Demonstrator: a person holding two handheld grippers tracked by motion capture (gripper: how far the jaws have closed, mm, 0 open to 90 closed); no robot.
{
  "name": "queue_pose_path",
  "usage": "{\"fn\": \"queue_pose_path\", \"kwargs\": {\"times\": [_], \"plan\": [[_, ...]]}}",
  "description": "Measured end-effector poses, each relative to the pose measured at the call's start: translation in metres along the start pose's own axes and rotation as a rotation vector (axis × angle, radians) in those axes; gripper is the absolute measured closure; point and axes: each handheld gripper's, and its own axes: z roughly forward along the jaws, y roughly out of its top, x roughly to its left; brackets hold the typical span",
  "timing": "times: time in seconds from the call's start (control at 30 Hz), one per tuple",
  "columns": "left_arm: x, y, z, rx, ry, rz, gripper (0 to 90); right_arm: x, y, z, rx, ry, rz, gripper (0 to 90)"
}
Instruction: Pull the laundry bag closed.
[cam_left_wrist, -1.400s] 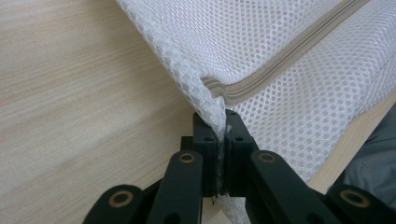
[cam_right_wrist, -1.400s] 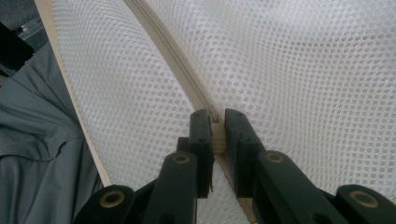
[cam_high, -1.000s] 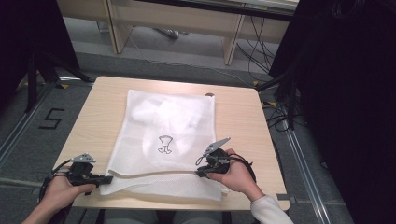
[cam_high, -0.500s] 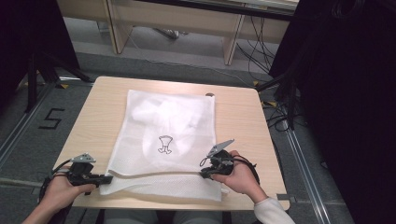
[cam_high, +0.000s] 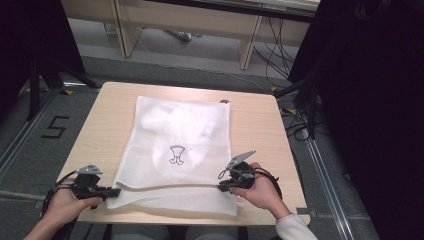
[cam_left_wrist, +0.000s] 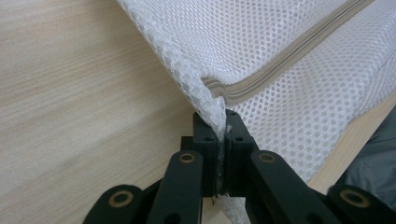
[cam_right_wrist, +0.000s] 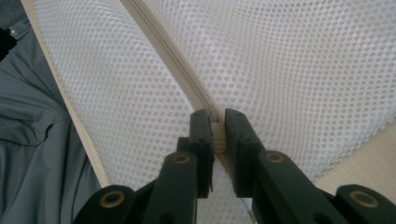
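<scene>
White mesh laundry bag (cam_high: 180, 145) lies flat on the wooden table (cam_high: 255, 125), its long axis running away from the person and its zippered near edge stretched crosswise between the two tools. A garment with a small dark print shows through it. Left gripper (cam_high: 114, 191) pinches the near-left corner; right gripper (cam_high: 223, 187) is clamped on the beige zipper strip (cam_right_wrist: 187, 86).

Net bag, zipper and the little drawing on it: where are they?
net bag (cam_high: 150, 135): high view, its left side
zipper (cam_right_wrist: 180, 70): right gripper view, the beige strip above the jaws
drawing (cam_high: 176, 154): high view, the black outline's middle
</scene>
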Motion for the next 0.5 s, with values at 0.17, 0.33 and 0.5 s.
{"fn": "queue_pose_path", "kwargs": {"times": [0.17,0.33,0.5], "plan": [[0.0014,-0.0004,-0.0002,0.006,0.008,0.026,85.7,-0.0017,-0.0061,-0.0032,0.004,0.002,0.007,82.7],[0.0013,-0.0004,-0.0003,0.007,0.005,0.027,85.7,-0.0046,-0.0079,-0.0035,-0.008,0.002,-0.015,82.6],[0.0013,-0.0005,-0.0003,0.006,0.007,0.025,85.7,-0.0046,-0.0111,-0.0060,0.006,-0.018,0.018,82.6]]}}
